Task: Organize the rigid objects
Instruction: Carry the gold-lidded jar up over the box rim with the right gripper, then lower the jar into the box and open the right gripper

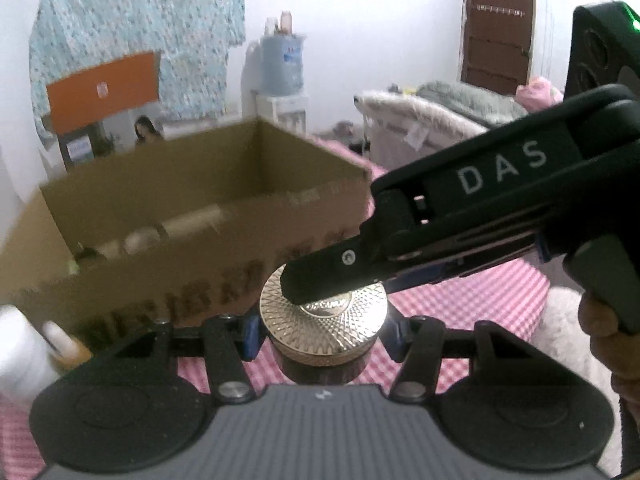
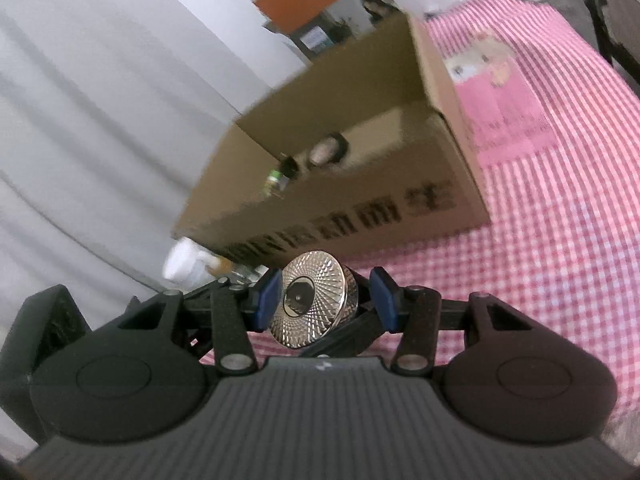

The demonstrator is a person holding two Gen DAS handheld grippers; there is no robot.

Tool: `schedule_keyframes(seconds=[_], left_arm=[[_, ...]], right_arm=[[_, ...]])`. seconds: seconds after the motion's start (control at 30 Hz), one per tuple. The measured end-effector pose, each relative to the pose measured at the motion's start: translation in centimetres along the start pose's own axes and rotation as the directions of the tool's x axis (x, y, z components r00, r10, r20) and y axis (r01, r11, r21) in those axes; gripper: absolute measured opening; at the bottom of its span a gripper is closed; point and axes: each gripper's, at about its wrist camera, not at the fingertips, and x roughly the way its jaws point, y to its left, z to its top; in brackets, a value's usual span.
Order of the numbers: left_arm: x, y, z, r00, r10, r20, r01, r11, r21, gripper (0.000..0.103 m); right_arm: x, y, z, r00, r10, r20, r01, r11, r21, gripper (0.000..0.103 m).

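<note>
A round jar with a patterned gold lid (image 1: pixel 324 316) sits between my left gripper's blue pads (image 1: pixel 251 332), which are shut on its dark body. My right gripper (image 1: pixel 320 280) reaches in from the right, its black finger lying over the lid. In the right wrist view the same jar lid (image 2: pixel 310 300) stands between the right gripper's blue pads (image 2: pixel 267 300); the left pad is next to the lid and the right pad stands apart from it. An open cardboard box (image 1: pixel 192 216) stands just behind on the pink checked cloth.
The cardboard box (image 2: pixel 360 168) holds several small items, one a round dark-rimmed container (image 2: pixel 328 150). A white bottle (image 2: pixel 186 266) lies by the box's near left corner. A pink checked cloth (image 2: pixel 560 260) covers the surface. A white curtain hangs left.
</note>
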Motion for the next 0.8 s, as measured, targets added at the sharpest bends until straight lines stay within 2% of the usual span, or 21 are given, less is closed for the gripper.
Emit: schedule_keyframes(seconds=[0.23,0.37,0.5,0.6,0.73,0.8], left_arm=[[-3.2,2.3,5.5,0.994,0.046,0.095,-0.049,0.998,0.03,0.057],[-2.1,4.0,9.5,0.995,0.05,0.083,-0.049,0.999,-0.008,0.057],[1.2,6.3,12.6,0.999,0.048,0.022,-0.046,0.995,-0.085,0.057],[4.7,8.0,13.5,0.997,0.053,-0.049,-0.06,0.987,-0.151,0.057],[9.7,9.7,13.7,0.985,0.083,-0.15,-0.112,0.973,-0.201,0.057],[11.7,10.8,13.5,0.979,0.072,-0.192,-0.119,0.963,-0.244,0.057]], right_arm=[[-1.6,5.1,4.4,0.996,0.049,0.071,-0.041,0.992,-0.117,0.048],[-1.1,6.7,8.8,0.997,0.049,0.064,-0.039,0.986,-0.16,0.048],[1.1,6.5,14.0,1.0,0.019,0.013,-0.016,0.985,-0.169,0.049],[4.3,5.5,17.3,0.998,-0.018,-0.059,0.009,0.988,-0.151,0.049],[9.4,3.6,20.0,0.983,-0.079,-0.165,0.058,0.99,-0.127,0.051],[11.8,2.7,21.0,0.972,-0.1,-0.211,0.075,0.99,-0.121,0.051]])
